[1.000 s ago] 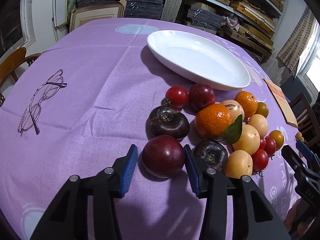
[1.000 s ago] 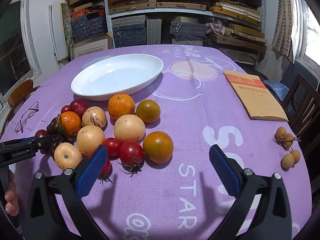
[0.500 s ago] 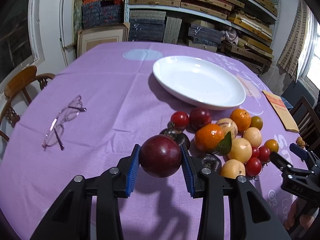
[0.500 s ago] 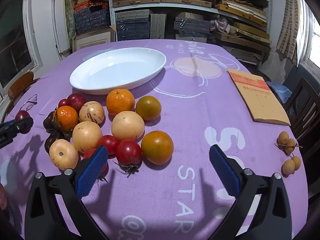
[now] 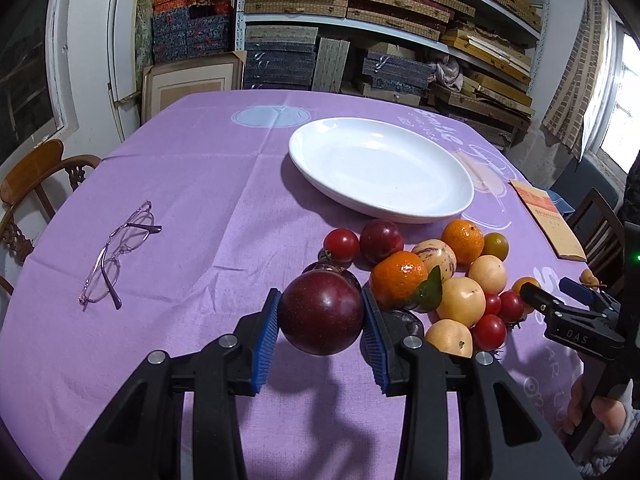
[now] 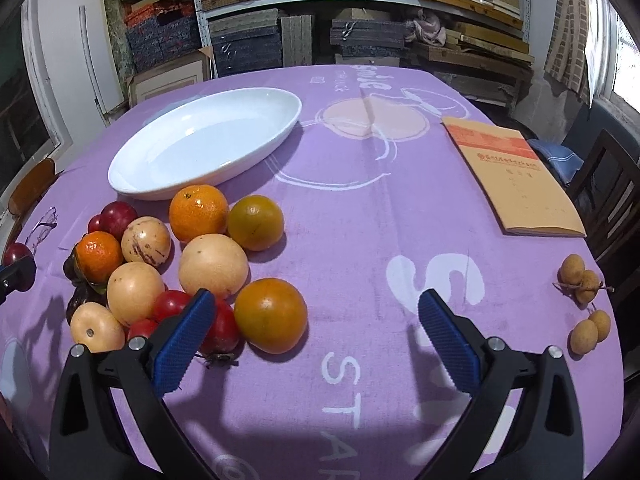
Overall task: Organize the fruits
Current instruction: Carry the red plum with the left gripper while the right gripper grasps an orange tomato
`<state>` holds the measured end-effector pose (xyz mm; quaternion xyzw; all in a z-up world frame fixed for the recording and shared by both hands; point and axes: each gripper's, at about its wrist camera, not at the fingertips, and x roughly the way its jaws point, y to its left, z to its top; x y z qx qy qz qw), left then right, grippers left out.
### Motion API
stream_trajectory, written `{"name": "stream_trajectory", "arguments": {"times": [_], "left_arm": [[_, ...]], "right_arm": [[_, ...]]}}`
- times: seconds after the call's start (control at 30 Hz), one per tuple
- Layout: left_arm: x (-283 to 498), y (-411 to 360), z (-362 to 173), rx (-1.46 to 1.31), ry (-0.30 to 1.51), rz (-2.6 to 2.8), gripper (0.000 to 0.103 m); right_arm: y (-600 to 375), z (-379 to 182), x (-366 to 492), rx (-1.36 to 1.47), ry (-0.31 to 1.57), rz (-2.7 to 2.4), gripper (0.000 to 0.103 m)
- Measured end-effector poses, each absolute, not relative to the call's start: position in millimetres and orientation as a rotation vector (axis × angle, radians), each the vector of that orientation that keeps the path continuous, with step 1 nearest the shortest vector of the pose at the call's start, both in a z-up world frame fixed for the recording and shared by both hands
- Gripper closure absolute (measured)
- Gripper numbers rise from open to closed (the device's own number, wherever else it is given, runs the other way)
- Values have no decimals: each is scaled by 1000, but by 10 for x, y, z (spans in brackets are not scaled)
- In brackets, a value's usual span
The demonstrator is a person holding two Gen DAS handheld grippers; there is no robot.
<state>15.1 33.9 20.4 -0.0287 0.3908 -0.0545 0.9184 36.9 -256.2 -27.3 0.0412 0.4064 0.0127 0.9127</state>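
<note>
The left gripper (image 5: 321, 334), angled down toward twelve o'clock, is clamped on a dark red plum (image 5: 321, 313); the right gripper (image 6: 316, 336), likewise angled down, stands wide apart, holding nothing

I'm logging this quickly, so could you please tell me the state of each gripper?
Left gripper: closed on the dark red plum, held above the cloth.
Right gripper: open, holding nothing.

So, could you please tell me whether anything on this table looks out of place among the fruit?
Yes: a pair of glasses lies unfolded on the purple tablecloth, and a brown envelope sits at the far side; neither is fruit.
</note>
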Motion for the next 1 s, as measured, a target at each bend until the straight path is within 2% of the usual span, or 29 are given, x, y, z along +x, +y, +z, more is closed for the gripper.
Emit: {"name": "stream_trajectory", "arguments": {"times": [0.07, 0.1, 0.17, 0.43, 0.57, 0.67, 0.77, 1.0], "left_arm": [[156, 345, 196, -60, 807, -113, 63], [159, 345, 194, -60, 809, -113, 63], [167, 350, 188, -61, 811, -112, 63], [191, 332, 150, -64, 828, -119, 63], [205, 333, 133, -69, 835, -118, 63], [211, 332, 126, -69, 838, -119, 63], [216, 335, 114, -71, 845, -124, 63], [226, 310, 75, -65, 854, -128, 63]], "right_arm": [[-2586, -278, 405, 83, 837, 30, 11], [-2613, -284, 429, 90, 845, 34, 23], [-2693, -317, 475, 118, 874, 49, 34], [-2731, -408, 487, 105, 894, 69, 39], [-2729, -432, 502, 114, 904, 87, 48], [-2718, -435, 490, 114, 905, 93, 59], [-2709, -439, 478, 100, 901, 82, 65], [-2697, -444, 434, 91, 900, 78, 65]]}}
